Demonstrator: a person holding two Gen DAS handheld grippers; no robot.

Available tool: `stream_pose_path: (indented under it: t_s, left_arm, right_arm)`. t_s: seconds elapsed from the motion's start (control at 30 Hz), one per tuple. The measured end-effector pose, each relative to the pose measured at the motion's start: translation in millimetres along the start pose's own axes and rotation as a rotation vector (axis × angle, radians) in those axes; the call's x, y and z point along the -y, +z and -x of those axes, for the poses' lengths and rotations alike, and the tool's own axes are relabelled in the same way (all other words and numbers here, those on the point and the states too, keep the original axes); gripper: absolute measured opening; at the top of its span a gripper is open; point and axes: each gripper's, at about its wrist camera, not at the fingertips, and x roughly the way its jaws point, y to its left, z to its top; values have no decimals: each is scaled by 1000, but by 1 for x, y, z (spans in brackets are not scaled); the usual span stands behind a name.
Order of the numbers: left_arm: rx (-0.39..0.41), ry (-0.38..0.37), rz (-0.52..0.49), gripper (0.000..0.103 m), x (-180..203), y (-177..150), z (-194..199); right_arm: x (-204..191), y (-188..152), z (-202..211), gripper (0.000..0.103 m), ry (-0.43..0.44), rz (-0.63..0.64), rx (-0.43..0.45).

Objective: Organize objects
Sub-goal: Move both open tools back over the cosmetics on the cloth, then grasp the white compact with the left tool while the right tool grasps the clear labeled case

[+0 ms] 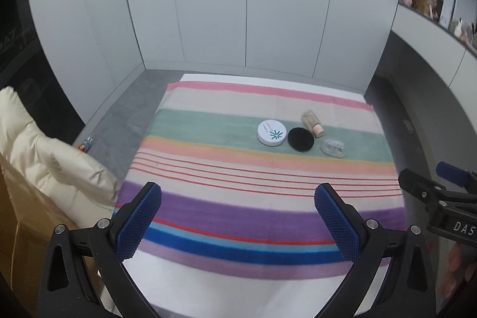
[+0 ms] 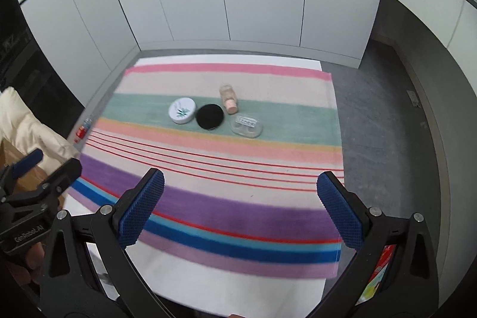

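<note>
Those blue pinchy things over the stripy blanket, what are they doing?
A person holds one in each hand, and nothing has been picked up yet. The left gripper and right gripper both hover over the near end of the striped cloth, jaws wide open and empty. Farther away, on the green stripe, sit four little things in a row: a white round tin, a black round pad touching it, a small bottle lying on its side, and a clear case.
</note>
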Motion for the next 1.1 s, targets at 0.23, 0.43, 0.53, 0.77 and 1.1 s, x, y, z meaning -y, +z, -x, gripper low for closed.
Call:
stream_pose_path:
  t_s: [0.23, 0.43, 0.53, 0.77, 1.1]
  left_arm:
    - [-58, -4, -55, 102, 12, 2, -61]
    - [-96, -9, -64, 102, 19, 11, -119]
    - [-117, -11, -70, 100, 22, 16, -146]
    - [-162, -28, -70, 100, 33, 18, -203]
    - [-143, -84, -62, 95, 39, 34, -240]
  right_arm:
    - [13, 6, -75, 103, -35, -1, -92]
    - [17, 13, -138, 103, -21, -28, -137]
    - [16, 16, -159, 103, -30, -26, -138]
    - [11, 22, -201, 100, -63, 2, -131]
    - [9, 35, -202, 67, -56, 24, -49]
